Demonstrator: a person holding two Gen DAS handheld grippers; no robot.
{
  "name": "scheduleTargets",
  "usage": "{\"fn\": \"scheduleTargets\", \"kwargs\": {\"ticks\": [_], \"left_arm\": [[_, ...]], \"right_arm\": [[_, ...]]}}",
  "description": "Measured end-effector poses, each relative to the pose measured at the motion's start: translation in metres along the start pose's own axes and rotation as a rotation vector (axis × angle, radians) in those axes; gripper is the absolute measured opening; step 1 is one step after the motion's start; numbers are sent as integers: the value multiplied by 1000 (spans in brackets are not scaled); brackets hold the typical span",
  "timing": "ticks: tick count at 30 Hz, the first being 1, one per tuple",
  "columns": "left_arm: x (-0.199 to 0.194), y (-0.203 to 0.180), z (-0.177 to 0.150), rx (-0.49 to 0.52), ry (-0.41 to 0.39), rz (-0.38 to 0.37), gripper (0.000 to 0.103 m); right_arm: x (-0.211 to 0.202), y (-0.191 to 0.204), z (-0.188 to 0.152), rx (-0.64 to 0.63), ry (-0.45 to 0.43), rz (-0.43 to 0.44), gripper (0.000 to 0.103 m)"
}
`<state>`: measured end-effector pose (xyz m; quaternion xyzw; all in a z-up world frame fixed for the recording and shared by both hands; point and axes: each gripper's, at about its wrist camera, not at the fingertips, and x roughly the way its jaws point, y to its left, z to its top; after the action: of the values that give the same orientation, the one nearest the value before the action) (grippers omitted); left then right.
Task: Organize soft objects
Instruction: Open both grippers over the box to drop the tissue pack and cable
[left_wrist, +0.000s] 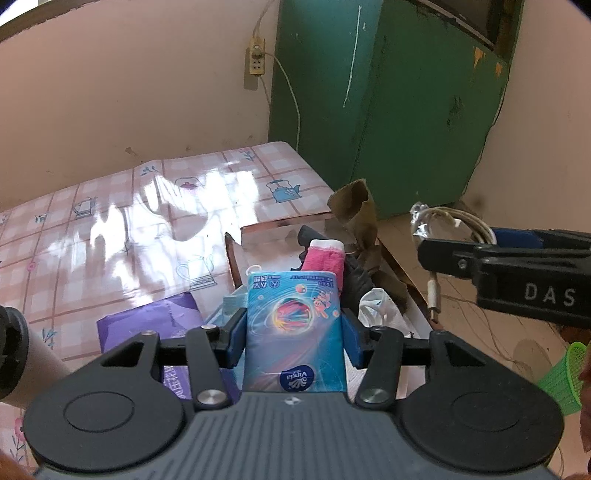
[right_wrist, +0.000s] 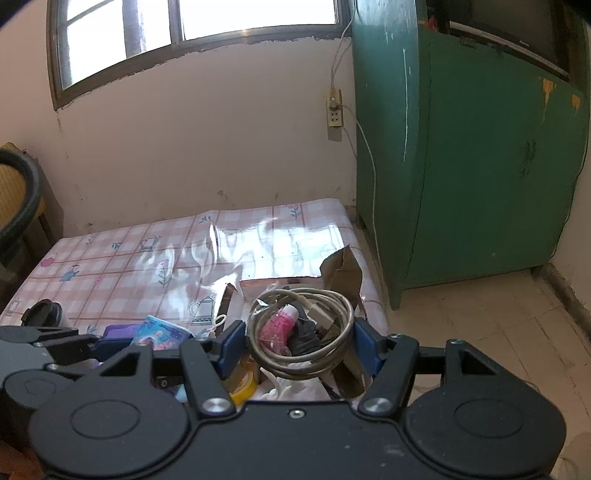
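With our left tongs (left_wrist: 293, 334) clamped on the tissue pack (left_wrist: 295, 328) and our right tongs (right_wrist: 299, 345) holding the bagged cable coil (right_wrist: 299, 328) across a wide gap, the slick bag may slip into the open box (right_wrist: 280, 284) at twelve o'clock.

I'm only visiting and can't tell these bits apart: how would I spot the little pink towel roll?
Start at the table with the pink checked teapot cloth; a torn cardboard box sits at the corner nearest the green cabinet. In that box, just beyond the blue Vinda tissue pack held in the left gripper, stands the rolled towel. It is the only bright pink thing among dark and khaki cloths, with a white end.
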<state>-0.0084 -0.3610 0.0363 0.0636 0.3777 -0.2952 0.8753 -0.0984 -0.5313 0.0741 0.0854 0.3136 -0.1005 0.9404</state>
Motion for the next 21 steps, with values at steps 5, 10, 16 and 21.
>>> {"fn": "scheduleTargets", "kwargs": {"ticks": [5,10,16,21], "left_arm": [[6,-2,3,1,1,0,53],[13,-1,8,-4,-4,4,53],[25,5,15,-19,-3,18,53],[37,9,22,-26,0,29,53]], "right_arm": [[7,-2,3,6,6,2,75],[16,-5,6,20,11,13,75],[26,-8,9,23,19,17,75],[36,-8,13,23,25,15,75]]}}
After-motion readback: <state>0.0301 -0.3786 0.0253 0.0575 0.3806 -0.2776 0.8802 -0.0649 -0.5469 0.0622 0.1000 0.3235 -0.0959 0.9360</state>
